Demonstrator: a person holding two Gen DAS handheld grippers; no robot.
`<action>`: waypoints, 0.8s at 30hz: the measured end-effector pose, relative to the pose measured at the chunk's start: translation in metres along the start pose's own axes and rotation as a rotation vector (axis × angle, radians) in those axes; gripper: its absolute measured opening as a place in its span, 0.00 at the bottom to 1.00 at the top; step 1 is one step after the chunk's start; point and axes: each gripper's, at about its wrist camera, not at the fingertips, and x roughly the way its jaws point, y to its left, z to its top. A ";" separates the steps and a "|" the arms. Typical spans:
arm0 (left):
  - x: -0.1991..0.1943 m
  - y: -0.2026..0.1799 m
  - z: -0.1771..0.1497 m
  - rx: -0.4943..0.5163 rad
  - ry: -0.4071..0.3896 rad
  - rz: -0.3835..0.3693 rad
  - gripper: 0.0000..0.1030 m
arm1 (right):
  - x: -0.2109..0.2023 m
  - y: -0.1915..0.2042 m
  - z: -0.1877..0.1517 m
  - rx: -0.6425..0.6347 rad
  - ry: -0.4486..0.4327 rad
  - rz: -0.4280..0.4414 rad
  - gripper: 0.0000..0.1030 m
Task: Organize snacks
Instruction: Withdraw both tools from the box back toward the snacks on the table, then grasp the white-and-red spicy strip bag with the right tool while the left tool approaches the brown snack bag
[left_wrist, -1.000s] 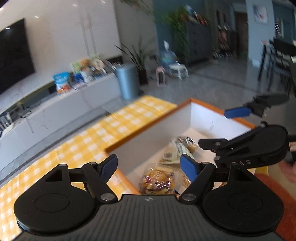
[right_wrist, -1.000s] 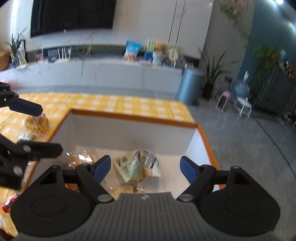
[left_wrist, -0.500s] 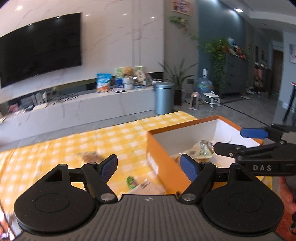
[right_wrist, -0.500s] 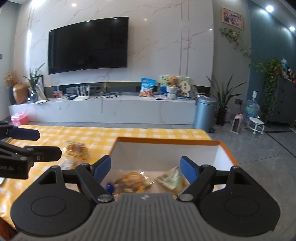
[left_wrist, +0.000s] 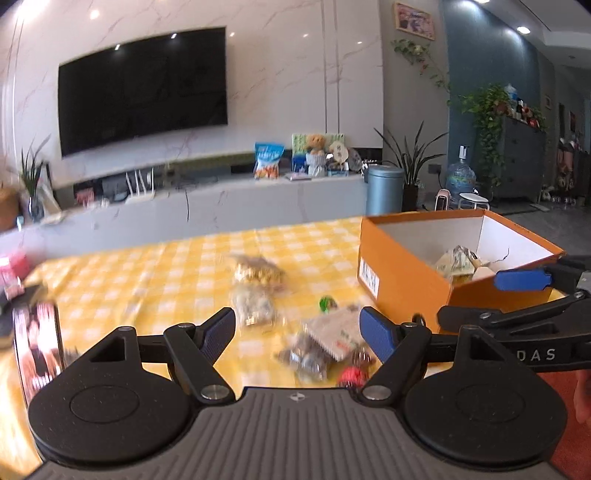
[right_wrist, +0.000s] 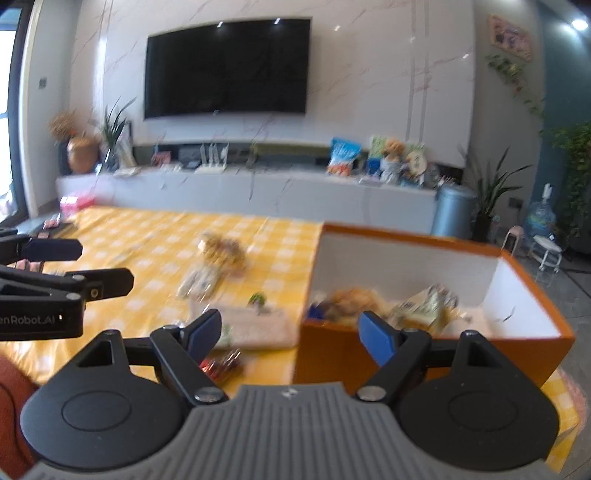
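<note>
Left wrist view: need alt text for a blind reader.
The open left gripper hovers empty over snack packets scattered on a yellow checked tablecloth. An orange box holding a few snacks stands at right, the right gripper beside it.

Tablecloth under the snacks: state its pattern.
The tablecloth is yellow-and-white checked, shown best in the left wrist view.

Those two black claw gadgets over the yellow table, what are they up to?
A person holds one gripper in each hand and is sorting snacks into the orange box. Right now both the left gripper and the right gripper are open-jawed and hold nothing. A few packets lie in the box, while several more snack bags sit loose on the checked tablecloth, not yet picked up.
</note>
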 end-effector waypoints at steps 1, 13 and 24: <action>0.000 0.003 -0.004 -0.014 0.013 0.001 0.88 | 0.002 0.002 -0.001 0.001 0.015 0.014 0.78; 0.014 0.022 -0.046 -0.025 0.196 -0.118 0.83 | 0.027 0.029 -0.032 0.011 0.170 0.088 0.52; 0.039 0.005 -0.044 0.069 0.222 -0.179 0.72 | 0.047 0.023 -0.041 0.054 0.236 0.068 0.35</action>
